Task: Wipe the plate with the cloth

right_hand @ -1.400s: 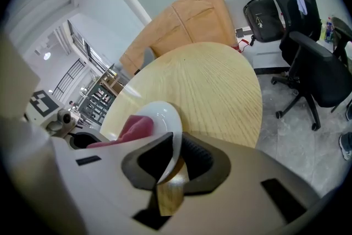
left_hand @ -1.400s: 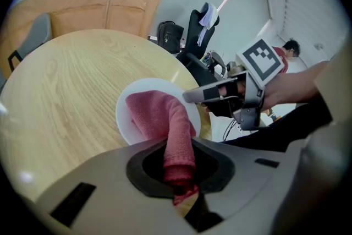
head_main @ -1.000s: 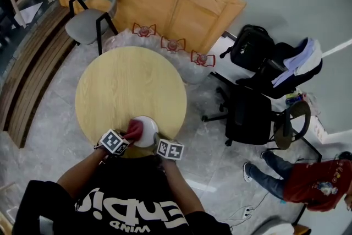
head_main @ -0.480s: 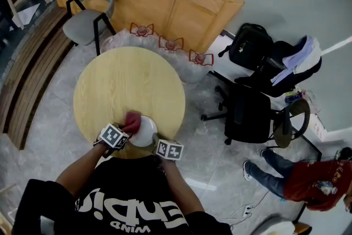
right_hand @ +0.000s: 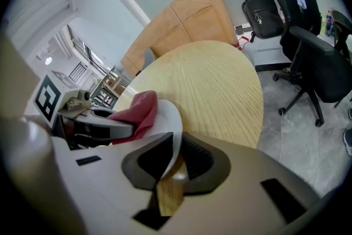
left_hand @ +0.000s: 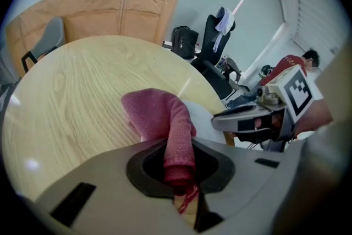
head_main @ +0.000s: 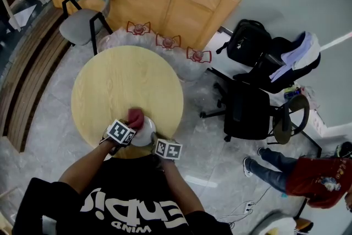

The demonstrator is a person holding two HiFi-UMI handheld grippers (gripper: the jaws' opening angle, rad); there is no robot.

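Observation:
A white plate (head_main: 144, 135) sits at the near edge of the round wooden table (head_main: 126, 85). My right gripper (head_main: 159, 143) is shut on the plate's rim (right_hand: 173, 143), holding it tilted. A red cloth (head_main: 135, 117) rests on the plate's far left side. My left gripper (head_main: 127, 128) is shut on the cloth (left_hand: 168, 129), which bunches forward from the jaws onto the plate (left_hand: 201, 121). In the right gripper view the cloth (right_hand: 137, 110) lies against the plate's inner face, with the left gripper (right_hand: 96, 129) beside it.
A grey chair (head_main: 88, 11) stands behind the table, by a large cardboard sheet (head_main: 148, 0). Black office chairs (head_main: 247, 110) and a bag (head_main: 247, 41) are on the right. A person in red (head_main: 316, 181) crouches at the lower right.
The left gripper and the cloth have shifted up and away along the plate's left side. The right gripper keeps its hold on the rim.

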